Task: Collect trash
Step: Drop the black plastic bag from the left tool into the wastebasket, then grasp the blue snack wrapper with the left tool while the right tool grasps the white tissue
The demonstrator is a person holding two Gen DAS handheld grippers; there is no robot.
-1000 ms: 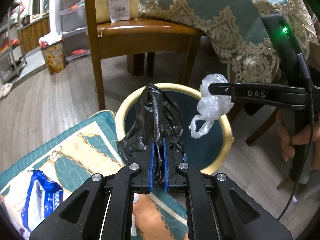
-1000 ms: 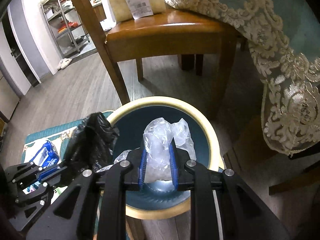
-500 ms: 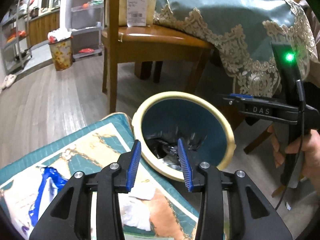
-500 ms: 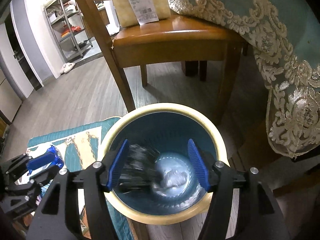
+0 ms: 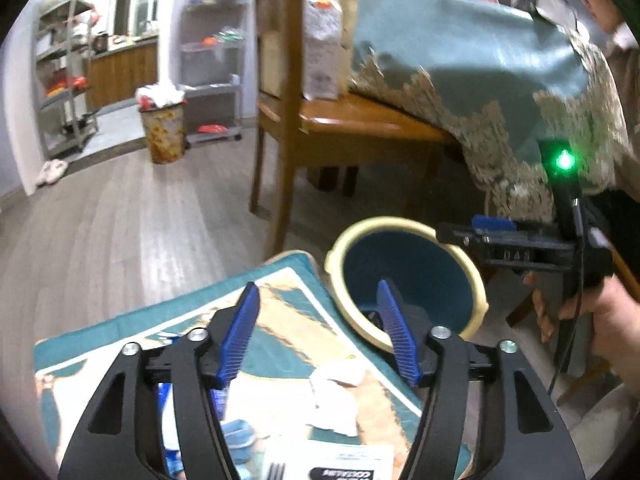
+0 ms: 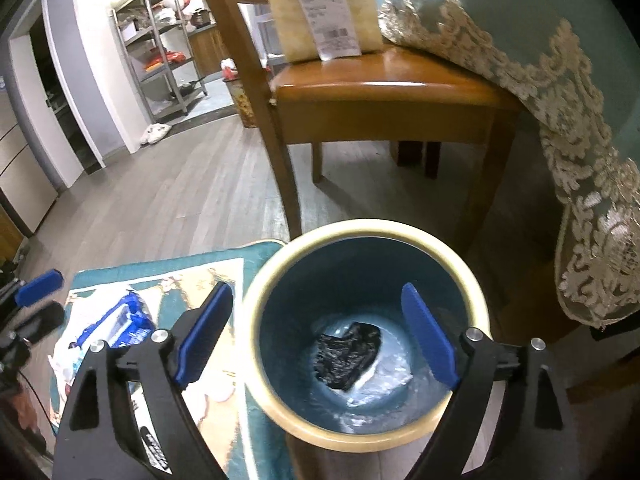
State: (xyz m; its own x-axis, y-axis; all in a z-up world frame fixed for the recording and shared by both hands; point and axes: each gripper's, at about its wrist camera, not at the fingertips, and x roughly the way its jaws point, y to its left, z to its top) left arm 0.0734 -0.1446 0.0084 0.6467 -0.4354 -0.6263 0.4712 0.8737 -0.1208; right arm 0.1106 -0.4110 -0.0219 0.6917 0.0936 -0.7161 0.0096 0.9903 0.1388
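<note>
On the floor, the teal mat [image 5: 120,336] carries remaining trash beside the bin [image 6: 256,344], which holds a black bag [image 6: 348,354]. The crumpled tissue [image 5: 334,396], probably light and soft, suits pinching its raised fold. Both the left gripper [image 5: 318,330] and right gripper [image 6: 316,332] are opening, fingers empty.

In the right wrist view the bin [image 6: 366,336] stands on the floor [image 6: 160,208] at the centre, with the crumpled bag [image 6: 346,354] and a plastic wad [image 6: 384,384] lying in its bottom. The mat [image 6: 168,280] touches the bin at 9 o'clock and carries a wipes pack [image 6: 120,324]. The chair [image 6: 384,92] stands behind the bin at 12 o'clock, a paper bag [image 6: 324,4] on its seat. The tablecloth [image 6: 560,88] hangs at 2 o'clock.
</note>
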